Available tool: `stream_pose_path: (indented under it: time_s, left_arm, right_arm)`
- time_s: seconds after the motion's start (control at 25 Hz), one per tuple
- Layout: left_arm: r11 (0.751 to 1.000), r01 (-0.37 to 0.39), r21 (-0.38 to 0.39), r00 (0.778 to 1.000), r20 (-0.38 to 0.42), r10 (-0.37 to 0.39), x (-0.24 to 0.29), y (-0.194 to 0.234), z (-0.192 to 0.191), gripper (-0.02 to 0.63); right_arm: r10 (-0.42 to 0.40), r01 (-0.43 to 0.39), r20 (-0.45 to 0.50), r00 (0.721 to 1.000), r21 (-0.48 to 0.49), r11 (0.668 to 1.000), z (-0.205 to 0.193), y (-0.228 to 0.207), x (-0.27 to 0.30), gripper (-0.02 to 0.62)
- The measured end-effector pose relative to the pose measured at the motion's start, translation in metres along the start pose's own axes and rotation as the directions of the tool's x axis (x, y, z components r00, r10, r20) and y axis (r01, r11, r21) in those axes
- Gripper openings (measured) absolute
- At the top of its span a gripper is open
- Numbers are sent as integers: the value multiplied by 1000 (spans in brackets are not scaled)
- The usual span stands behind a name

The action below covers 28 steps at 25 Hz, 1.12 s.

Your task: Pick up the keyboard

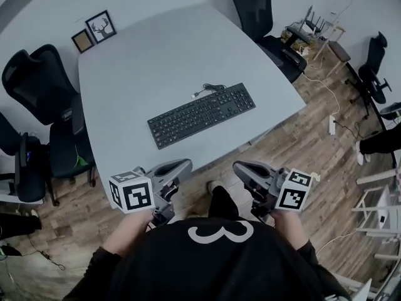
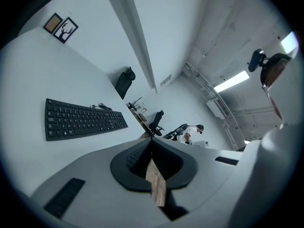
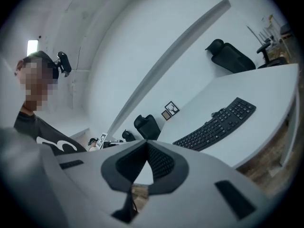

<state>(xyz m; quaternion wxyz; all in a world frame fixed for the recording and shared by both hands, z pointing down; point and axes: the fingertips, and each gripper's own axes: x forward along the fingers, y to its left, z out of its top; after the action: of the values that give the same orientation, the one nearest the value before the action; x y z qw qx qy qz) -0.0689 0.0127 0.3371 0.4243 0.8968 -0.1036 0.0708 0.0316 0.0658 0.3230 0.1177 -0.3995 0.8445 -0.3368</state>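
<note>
A black keyboard (image 1: 202, 114) with a coiled cable lies at a slant near the front edge of the pale grey table (image 1: 150, 61). It also shows in the left gripper view as the keyboard (image 2: 83, 119) and in the right gripper view as the keyboard (image 3: 216, 124). My left gripper (image 1: 187, 164) is held off the table's front edge, below and left of the keyboard, shut and empty. My right gripper (image 1: 238, 166) hangs over the floor to the right of it, also shut with nothing held. The two sets of tips point toward each other.
Two small framed pictures (image 1: 94, 31) lean at the table's far left corner. Black office chairs (image 1: 44, 99) stand on the left and another chair (image 1: 263, 17) at the back. Wooden floor (image 1: 313, 143) with cables and a power strip lies to the right.
</note>
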Motion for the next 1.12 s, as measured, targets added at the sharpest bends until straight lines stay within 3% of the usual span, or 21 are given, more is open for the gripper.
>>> stream_pose_path:
  time_s: [0.36, 0.88, 1.12]
  left_arm:
    - [991, -136, -19, 986, 97, 137, 20, 37, 59, 12]
    - [965, -240, -105, 945, 204, 257, 38, 100, 89, 14]
    - [930, -346, -126, 889, 272, 368, 22, 130, 85, 20]
  right_arm:
    - [132, -136, -119, 984, -26, 990, 68, -56, 58, 8]
    - [182, -189, -242, 953, -3, 982, 106, -136, 100, 11]
    - [128, -140, -295, 947, -22, 990, 102, -179, 101, 12]
